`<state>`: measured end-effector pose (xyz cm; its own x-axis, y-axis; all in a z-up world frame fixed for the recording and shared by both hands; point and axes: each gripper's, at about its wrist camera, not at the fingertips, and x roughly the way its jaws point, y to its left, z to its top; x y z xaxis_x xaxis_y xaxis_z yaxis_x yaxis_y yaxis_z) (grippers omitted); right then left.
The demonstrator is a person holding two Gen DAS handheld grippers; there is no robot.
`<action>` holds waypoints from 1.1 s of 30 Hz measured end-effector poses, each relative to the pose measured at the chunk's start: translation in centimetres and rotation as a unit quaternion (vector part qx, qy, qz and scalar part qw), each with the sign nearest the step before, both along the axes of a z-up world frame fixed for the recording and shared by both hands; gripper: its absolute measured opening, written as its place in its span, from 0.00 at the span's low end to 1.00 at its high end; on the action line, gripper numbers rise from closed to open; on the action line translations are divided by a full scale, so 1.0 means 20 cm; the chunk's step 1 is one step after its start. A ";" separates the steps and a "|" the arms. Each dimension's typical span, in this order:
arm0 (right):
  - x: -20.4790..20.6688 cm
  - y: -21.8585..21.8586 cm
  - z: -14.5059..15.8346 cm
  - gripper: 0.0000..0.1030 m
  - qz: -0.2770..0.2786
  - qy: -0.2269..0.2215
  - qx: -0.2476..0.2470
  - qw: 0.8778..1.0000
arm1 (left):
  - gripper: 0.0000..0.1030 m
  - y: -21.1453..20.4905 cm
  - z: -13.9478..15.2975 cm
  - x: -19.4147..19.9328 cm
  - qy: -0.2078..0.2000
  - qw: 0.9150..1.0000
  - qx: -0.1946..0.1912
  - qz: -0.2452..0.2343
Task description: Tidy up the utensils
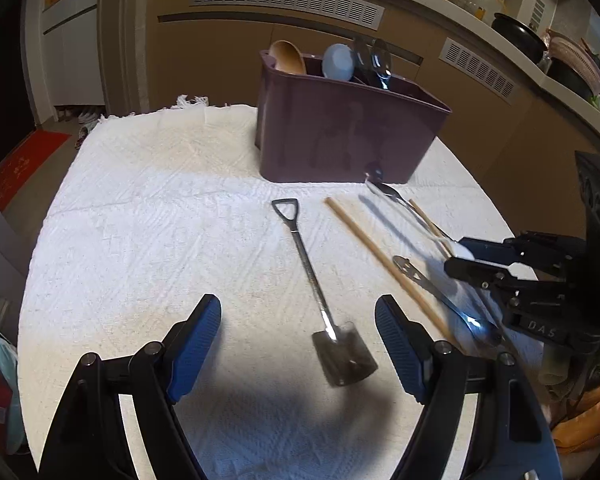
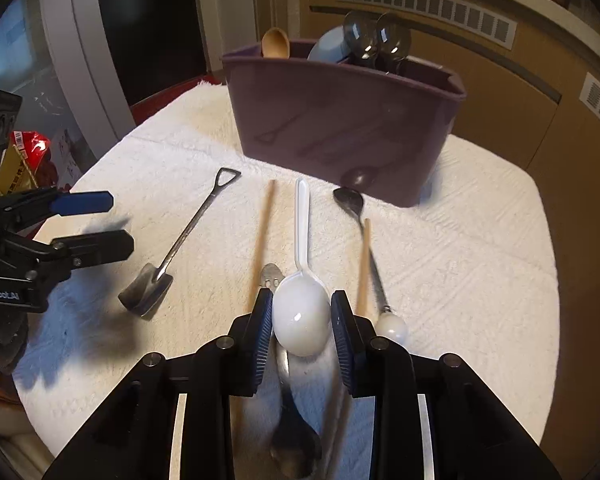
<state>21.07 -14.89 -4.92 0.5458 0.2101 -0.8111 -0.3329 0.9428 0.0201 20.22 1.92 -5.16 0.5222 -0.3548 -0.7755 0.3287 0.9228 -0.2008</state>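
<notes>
Purple caddy (image 2: 340, 120) with upright spoons (image 2: 376, 40)

Glossy white plastic spoon (image 2: 301, 322), shiny metal shovel spoon (image 1: 324, 304), rough woven cloth (image 1: 160, 220).

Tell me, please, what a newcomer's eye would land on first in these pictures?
Probably the white plastic spoon, its bowl sitting between the pads of the right gripper at the near edge of the white cloth. Next, the purple utensil caddy at the back, already holding spoons, and the shovel-shaped metal spoon lying ahead of the open left gripper.
</notes>
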 end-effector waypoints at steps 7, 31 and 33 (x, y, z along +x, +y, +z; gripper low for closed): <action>-0.10 -0.20 0.08 0.29 -0.049 -0.022 0.008 0.999 | 0.74 -0.17 0.04 -0.11 -0.006 0.997 -0.004 -0.072; -0.41 0.00 0.02 0.47 -0.001 -0.016 0.052 0.998 | 0.55 -0.12 -0.06 -0.21 0.018 1.000 -0.004 -0.002; -0.42 -0.04 0.03 0.48 -0.014 -0.017 0.054 0.998 | 0.55 -0.19 -0.08 -0.22 -0.007 0.999 0.042 0.001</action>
<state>12.58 -15.75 -4.34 0.5790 0.2796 -0.7659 -0.3090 0.9445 0.1112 15.87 -1.87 -6.76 0.5335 -0.2877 -0.7954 0.3298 0.9367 -0.1176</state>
